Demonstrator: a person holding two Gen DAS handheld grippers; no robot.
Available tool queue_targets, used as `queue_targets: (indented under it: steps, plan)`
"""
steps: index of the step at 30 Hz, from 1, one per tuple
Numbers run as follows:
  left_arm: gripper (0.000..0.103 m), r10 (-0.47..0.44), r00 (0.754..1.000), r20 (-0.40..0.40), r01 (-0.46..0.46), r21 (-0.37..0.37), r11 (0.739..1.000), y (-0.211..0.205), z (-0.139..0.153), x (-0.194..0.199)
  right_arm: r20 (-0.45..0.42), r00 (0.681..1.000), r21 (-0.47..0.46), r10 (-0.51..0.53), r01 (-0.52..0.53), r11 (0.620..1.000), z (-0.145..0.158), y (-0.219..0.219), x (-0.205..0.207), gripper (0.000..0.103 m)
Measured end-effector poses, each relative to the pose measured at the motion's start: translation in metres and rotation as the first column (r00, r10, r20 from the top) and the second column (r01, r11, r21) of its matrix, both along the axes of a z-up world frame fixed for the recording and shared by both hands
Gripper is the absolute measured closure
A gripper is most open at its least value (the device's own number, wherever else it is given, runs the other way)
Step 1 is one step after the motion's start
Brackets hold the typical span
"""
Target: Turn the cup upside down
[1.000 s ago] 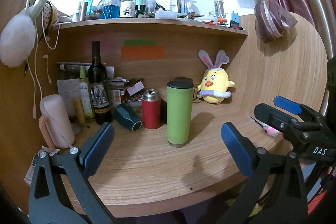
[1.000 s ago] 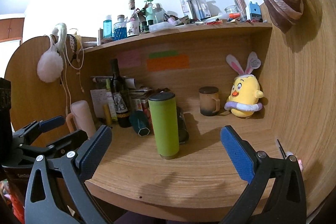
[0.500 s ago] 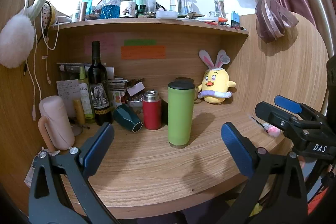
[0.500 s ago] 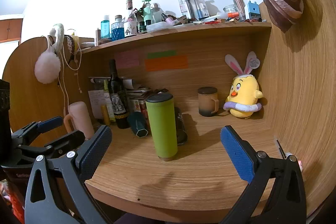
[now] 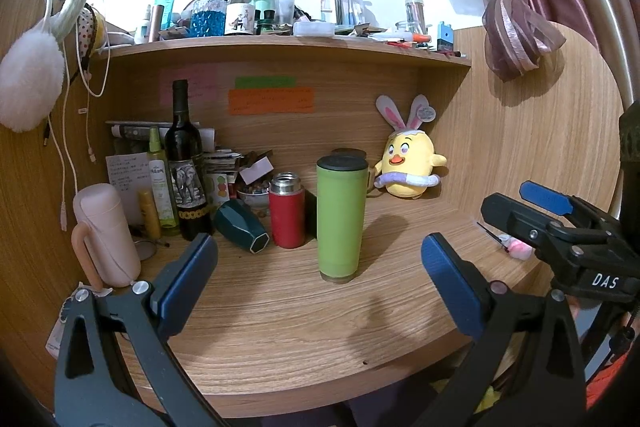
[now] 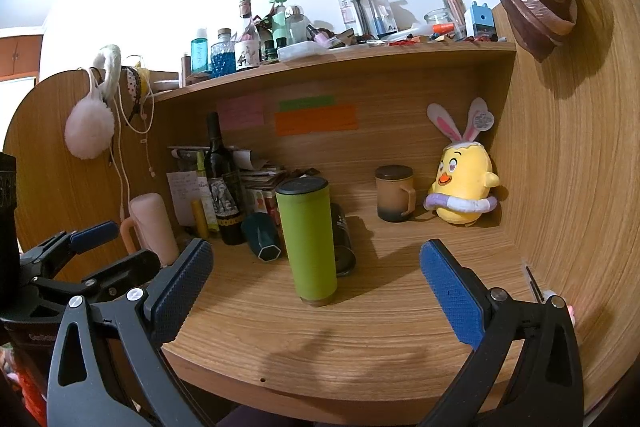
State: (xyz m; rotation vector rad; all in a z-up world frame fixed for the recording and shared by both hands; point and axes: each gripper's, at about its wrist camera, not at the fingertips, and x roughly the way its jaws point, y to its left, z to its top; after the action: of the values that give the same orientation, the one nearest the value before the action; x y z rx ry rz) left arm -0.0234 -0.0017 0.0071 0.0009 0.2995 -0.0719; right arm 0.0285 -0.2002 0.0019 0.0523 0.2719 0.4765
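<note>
At the bottom of each wrist view, the left gripper (image 5: 318,269) and the right gripper (image 6: 316,275) hang with jaws spread wide, holding nothing. Beyond them the green tumbler (image 5: 341,217) stands upright at frame centre on the wooden desk (image 5: 280,327). Behind it, right of centre, a yellow plush chick (image 6: 464,187) sits beside a brown mug (image 6: 394,193).

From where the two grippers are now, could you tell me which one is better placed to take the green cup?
Probably the left gripper: the green cup stands centred between its open jaws. For the right gripper, it sits slightly left of centre.
</note>
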Motion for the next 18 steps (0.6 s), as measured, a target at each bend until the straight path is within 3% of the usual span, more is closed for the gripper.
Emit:
queue_targets:
  steps: [18]
  plan:
    - [0.0,0.002,1.0,0.001,-0.002,-0.001,1.0,-0.0011,-0.0006,-0.0017,0.001,1.0,0.0,-0.001,0.001,1.0,-0.0001,0.0007,-0.001,0.0]
